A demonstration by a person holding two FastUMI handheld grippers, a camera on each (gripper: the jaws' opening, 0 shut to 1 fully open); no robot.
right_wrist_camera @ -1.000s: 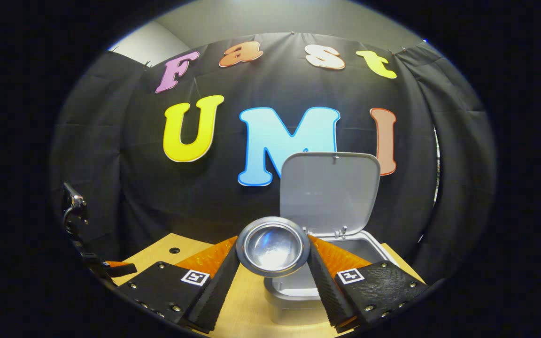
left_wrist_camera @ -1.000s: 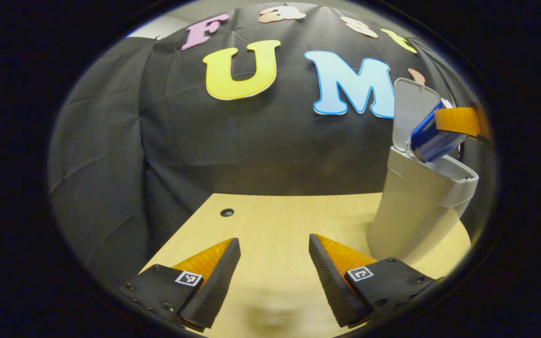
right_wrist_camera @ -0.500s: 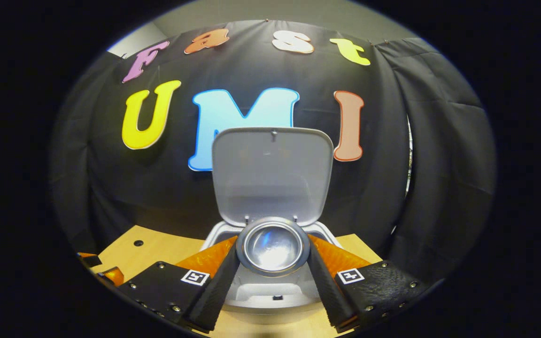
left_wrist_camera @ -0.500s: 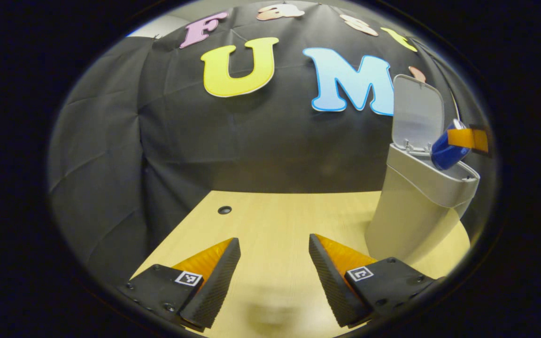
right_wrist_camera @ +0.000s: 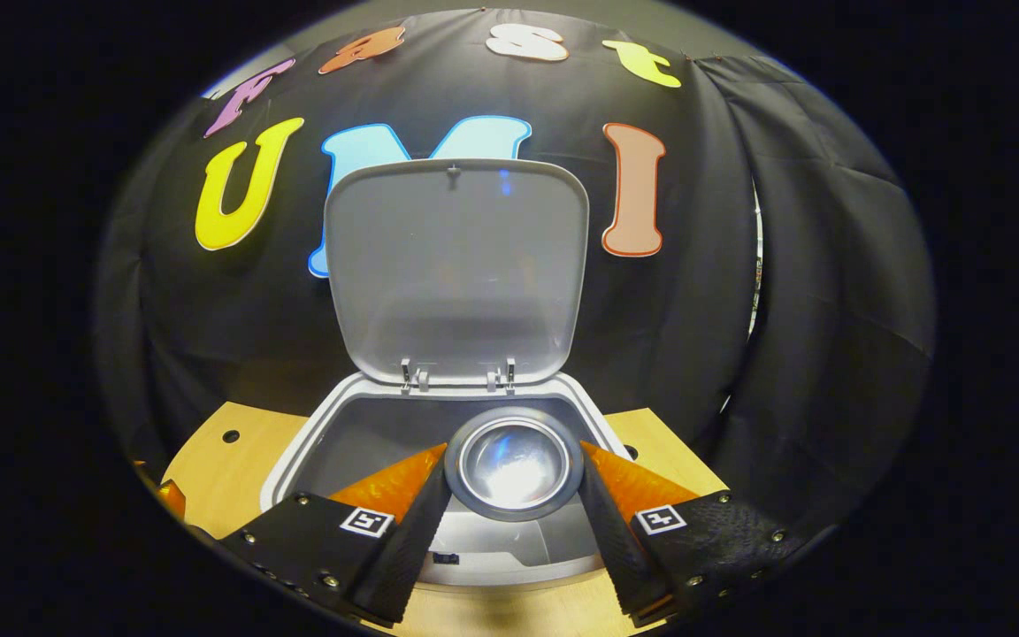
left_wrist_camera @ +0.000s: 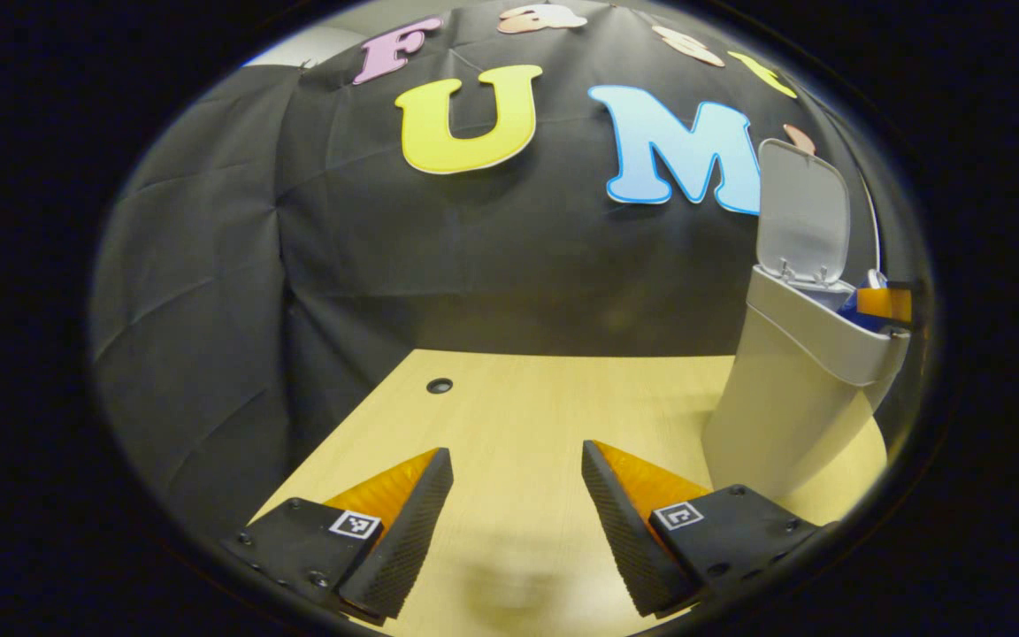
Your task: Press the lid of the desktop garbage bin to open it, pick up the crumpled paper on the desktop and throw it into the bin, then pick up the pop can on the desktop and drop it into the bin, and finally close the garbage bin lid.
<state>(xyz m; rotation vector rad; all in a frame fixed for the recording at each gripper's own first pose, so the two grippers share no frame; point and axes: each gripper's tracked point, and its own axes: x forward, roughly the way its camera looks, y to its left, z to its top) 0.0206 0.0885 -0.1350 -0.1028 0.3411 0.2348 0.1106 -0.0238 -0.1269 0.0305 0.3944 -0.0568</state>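
Over the open mouth of the garbage bin (right_wrist_camera: 474, 540), your right gripper (right_wrist_camera: 514, 495) pinches the pop can (right_wrist_camera: 514, 462) between both fingers, one pressed to each side of it; in the right gripper view the can points away from you, its concave metal end facing the camera (bright with reflected light); the can sits just in front of the lid's two hinges, above the grey inside of the bin; the lid (right_wrist_camera: 456, 265) stands upright behind it, swung fully back, with its pale inner face toward you; the bin's pale rim runs around the can on both sides and a strip of the wooden table (right_wrist_camera: 209, 460) shows to the left and right of the bin; at the far left edge of that view you can just make out a small part of your other gripper, low beside the table.

In the left gripper view, your left gripper (left_wrist_camera: 517, 509) hangs low over the table (left_wrist_camera: 518, 407) with its fingers spread apart and nothing between them; the bin (left_wrist_camera: 792, 389) stands well to the right of it, near the table's right edge, its lid (left_wrist_camera: 803, 212) tilted up and back; at the bin's mouth you can see a sliver of the blue can (left_wrist_camera: 854, 308) dipping below the rim, with one finger (left_wrist_camera: 883, 303) of the right gripper against it; a small dark hole (left_wrist_camera: 440, 386) sits in the tabletop toward the back left; whether the crumpled paper lies inside the bin, you cannot tell from either view.
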